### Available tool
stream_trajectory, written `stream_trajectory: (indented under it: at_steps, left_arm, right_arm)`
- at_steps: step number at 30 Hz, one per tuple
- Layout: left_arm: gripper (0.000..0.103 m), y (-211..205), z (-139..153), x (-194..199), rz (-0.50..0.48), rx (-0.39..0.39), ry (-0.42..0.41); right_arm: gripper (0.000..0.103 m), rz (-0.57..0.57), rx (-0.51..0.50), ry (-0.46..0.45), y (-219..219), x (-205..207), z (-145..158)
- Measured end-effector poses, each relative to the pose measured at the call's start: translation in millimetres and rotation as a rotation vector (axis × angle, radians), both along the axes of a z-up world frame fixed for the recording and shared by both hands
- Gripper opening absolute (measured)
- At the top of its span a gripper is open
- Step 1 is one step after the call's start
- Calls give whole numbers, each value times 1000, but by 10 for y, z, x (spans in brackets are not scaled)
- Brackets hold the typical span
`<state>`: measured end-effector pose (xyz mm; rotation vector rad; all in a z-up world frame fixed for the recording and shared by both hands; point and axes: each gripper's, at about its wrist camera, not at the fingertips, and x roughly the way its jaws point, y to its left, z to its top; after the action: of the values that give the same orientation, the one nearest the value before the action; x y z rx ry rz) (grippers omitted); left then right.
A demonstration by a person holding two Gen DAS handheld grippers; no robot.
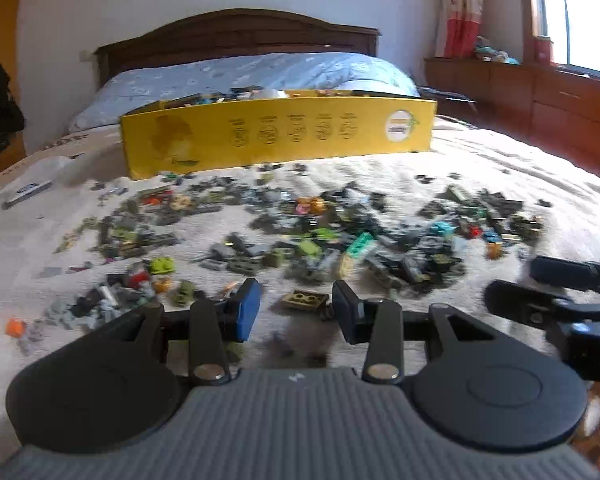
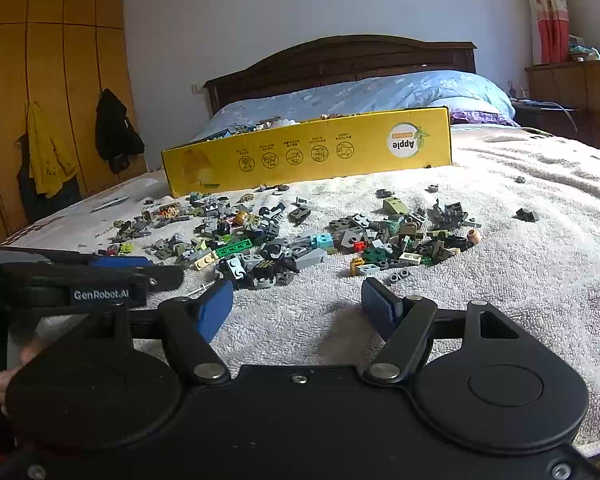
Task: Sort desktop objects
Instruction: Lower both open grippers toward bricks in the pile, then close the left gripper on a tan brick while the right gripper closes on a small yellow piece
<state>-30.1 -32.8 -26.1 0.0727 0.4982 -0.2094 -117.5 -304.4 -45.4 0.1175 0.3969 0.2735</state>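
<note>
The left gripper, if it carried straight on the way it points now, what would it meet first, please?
Probably the olive-brown brick lying on the towel just ahead of the open left gripper; depth is hard to judge through the fisheye.

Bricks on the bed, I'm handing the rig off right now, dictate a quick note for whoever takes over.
Left gripper: open, nothing held, low over the towel with an olive brick lying just ahead between its fingers.
Right gripper: open, empty, hovering over bare towel at the near edge of the pile.
Bricks: most still scattered loose across the towel in front of both grippers.
Yellow box: stands behind the pile and already holds some pieces.
Done: some pieces boxed.
Left: nearly the whole pile; the olive brick looks like the likely next pick.
</note>
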Motion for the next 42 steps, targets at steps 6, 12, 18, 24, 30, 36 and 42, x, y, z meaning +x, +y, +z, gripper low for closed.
stream_trajectory:
  at_steps: [6,12,18,24,30,36,42]
  left_arm:
    - [56,-55,-12,6,-64,10,-2]
    - [55,-162,-53,45,-87,42,2]
    - [26,-113,-19,64,-53,12,32]
    - [26,-130,62,48,-35,-3,24]
    - [26,-215,153,9,-58,26,-22]
    - [26,-255,153,26,-62,11,-6]
    - [26,-245,149,17,-60,22,-10]
  right_arm:
    - [70,1,-11,1,16,-10,3]
    - [70,1,-11,1,9,-24,20]
    - [70,-10,-10,7,27,23,17]
    - [69,-2,-12,2,31,24,29]
    - [36,-24,-53,2,-2,125,37]
    - [38,-39,-97,24,-109,328,64]
    - [42,47,-39,67,-236,468,30]
